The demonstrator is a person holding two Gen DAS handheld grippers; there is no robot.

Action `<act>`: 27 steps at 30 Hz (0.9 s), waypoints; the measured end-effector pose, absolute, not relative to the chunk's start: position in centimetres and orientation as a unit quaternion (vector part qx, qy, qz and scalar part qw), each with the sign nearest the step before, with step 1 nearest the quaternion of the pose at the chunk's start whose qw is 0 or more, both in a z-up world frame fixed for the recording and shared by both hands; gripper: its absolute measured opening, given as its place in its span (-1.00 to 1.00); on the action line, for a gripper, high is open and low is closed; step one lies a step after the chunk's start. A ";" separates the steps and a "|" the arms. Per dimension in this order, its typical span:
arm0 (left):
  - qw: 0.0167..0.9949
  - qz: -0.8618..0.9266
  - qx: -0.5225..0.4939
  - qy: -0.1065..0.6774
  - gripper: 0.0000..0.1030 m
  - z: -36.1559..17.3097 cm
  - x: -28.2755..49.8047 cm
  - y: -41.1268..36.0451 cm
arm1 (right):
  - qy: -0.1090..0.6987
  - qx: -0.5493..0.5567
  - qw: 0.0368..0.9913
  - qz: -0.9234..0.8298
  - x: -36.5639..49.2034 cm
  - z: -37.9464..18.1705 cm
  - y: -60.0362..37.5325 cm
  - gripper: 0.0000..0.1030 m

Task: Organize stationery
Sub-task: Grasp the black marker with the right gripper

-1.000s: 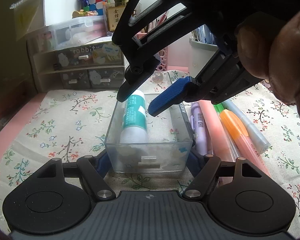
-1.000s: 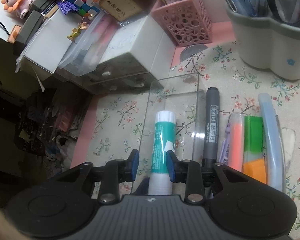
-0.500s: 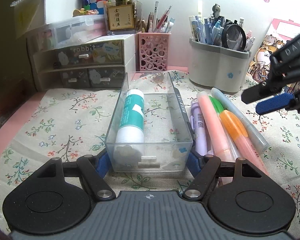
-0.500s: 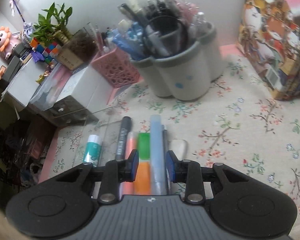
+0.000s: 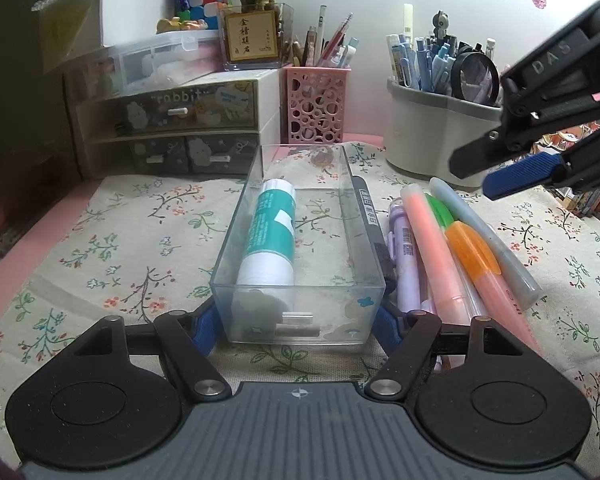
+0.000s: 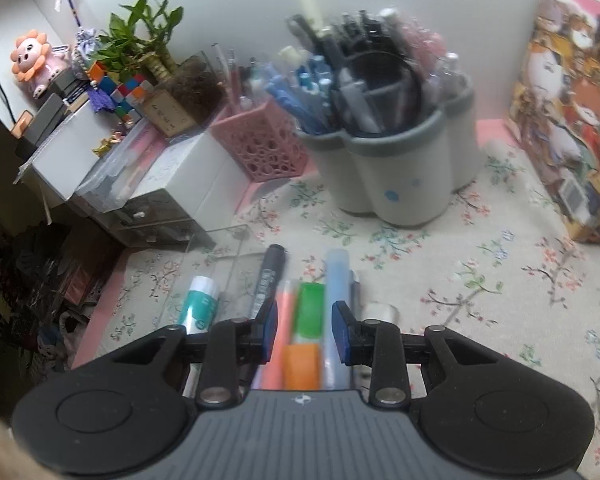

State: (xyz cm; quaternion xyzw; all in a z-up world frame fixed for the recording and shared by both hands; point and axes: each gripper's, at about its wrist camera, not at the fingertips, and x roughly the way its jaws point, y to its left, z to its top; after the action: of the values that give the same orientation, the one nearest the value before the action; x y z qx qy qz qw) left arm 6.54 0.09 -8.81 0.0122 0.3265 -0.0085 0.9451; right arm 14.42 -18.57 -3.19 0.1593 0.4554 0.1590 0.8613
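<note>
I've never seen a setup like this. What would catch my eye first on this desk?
Probably the clear plastic drawer at the centre of the flowered cloth, clamped at its near end by the left gripper, with one teal-and-white glue stick lying inside. Just right of it is a bright row of highlighters, and the right gripper hangs above them, holding nothing.

Clear plastic drawer [image 5: 300, 304] sits on floral cloth, open top, a teal-and-white glue stick [image 5: 270, 236] lying lengthwise along its left wall. Just right of it, side by side on the cloth: black marker [image 5: 370, 216], purple pen [image 5: 405, 264], pink highlighter [image 5: 432, 240], green-orange highlighter [image 5: 466, 248], pale blue pen [image 5: 488, 240].
</note>
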 end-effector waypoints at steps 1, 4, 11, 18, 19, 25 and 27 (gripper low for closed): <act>0.945 -0.008 0.011 0.327 0.41 -8.8 6.5 0.2 | 0.458 0.158 0.858 0.169 14.9 -3.3 -17.9 -0.62; 0.945 -0.006 0.005 0.327 0.40 -8.7 6.1 0.6 | 0.458 0.130 0.857 0.195 16.2 -3.6 -15.4 -0.64; 0.945 0.000 0.000 0.328 0.41 -8.7 5.9 0.8 | 0.494 0.035 0.847 0.196 18.9 -5.8 -11.1 -0.81; 0.945 0.001 0.000 0.327 0.41 -8.7 5.9 0.8 | 0.522 0.018 0.832 0.189 19.9 -7.0 -10.4 -0.78; 0.945 0.002 -0.001 0.327 0.41 -8.8 5.9 0.8 | 0.523 0.017 0.831 0.189 19.9 -7.1 -10.4 -0.77; 0.945 0.008 -0.003 0.326 0.41 -8.7 5.8 0.9 | 0.535 0.015 0.821 0.200 20.5 -7.4 -10.1 -0.74; 0.945 0.009 -0.003 0.326 0.41 -8.7 5.9 0.9 | 0.531 -0.013 0.824 0.197 20.3 -7.4 -9.2 -0.75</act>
State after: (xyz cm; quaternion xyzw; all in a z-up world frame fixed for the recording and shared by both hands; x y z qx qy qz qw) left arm 5.86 0.85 -8.72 -0.0034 0.3259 0.0092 0.9453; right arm 20.26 -9.23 -7.41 -0.0134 0.5310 0.1969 0.8241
